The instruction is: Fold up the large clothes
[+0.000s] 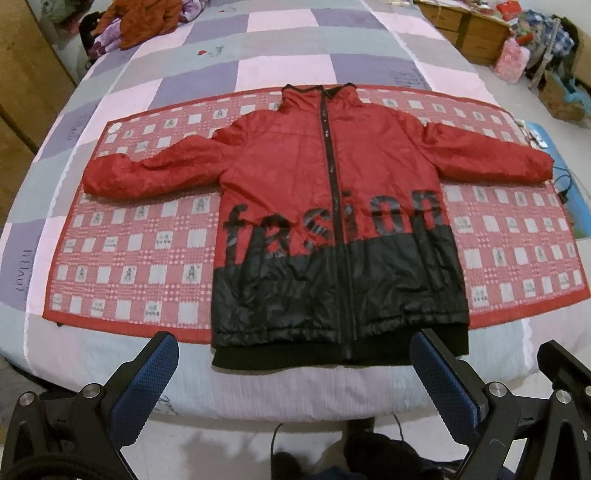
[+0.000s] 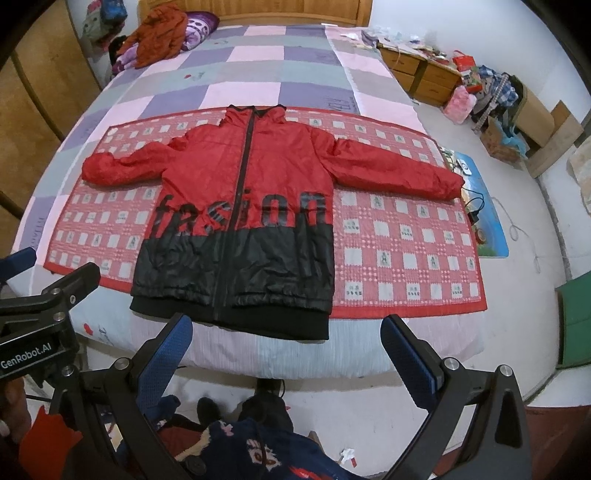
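Note:
A red and black zipped jacket (image 1: 325,206) lies flat, front up, on a red checked mat (image 1: 140,236) on the bed, both sleeves spread out to the sides. It also shows in the right wrist view (image 2: 243,221). My left gripper (image 1: 291,343) is open and empty, held above the bed's near edge just short of the jacket's black hem. My right gripper (image 2: 286,328) is open and empty at about the same distance, over the hem's right part. The left gripper's body (image 2: 48,295) shows at the left of the right wrist view.
The bed has a purple, pink and grey checked cover (image 1: 280,48). Orange and purple clothes (image 2: 162,33) are piled at its far left. Wooden drawers (image 2: 417,74) and clutter stand at the right. A blue floor mat (image 2: 484,206) with cables lies right of the bed. Dark clothing (image 2: 258,443) lies below the grippers.

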Demonstrator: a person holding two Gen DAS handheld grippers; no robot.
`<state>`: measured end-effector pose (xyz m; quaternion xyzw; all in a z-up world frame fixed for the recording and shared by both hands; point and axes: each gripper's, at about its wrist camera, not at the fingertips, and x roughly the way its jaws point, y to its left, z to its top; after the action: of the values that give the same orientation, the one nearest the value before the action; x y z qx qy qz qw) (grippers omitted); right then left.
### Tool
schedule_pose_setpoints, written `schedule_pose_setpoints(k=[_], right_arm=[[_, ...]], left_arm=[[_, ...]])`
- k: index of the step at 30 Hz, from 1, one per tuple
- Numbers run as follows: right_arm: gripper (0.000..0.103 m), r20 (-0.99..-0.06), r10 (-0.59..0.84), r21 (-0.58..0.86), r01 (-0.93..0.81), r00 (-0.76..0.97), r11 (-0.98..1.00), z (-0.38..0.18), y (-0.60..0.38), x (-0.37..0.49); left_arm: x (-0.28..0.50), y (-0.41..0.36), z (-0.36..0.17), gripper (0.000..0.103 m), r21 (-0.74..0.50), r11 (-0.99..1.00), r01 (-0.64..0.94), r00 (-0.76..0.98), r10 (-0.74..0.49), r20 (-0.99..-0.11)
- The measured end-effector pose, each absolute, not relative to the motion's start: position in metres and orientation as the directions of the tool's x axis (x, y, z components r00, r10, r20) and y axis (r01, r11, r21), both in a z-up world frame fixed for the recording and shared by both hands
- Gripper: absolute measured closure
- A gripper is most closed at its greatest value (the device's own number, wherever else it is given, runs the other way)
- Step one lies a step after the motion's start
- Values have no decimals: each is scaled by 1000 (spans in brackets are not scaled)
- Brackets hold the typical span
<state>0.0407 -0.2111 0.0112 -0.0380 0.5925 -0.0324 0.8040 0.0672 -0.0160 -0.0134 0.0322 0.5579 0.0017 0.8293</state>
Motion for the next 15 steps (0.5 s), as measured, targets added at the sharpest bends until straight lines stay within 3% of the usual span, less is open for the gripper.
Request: schedule_pose_setpoints(k=[15], right_arm=[[0, -953, -59, -68, -20, 297, 997, 7, -236, 67]], left_arm=[[84, -28, -11, 0, 71, 997, -1, 377, 66, -924]])
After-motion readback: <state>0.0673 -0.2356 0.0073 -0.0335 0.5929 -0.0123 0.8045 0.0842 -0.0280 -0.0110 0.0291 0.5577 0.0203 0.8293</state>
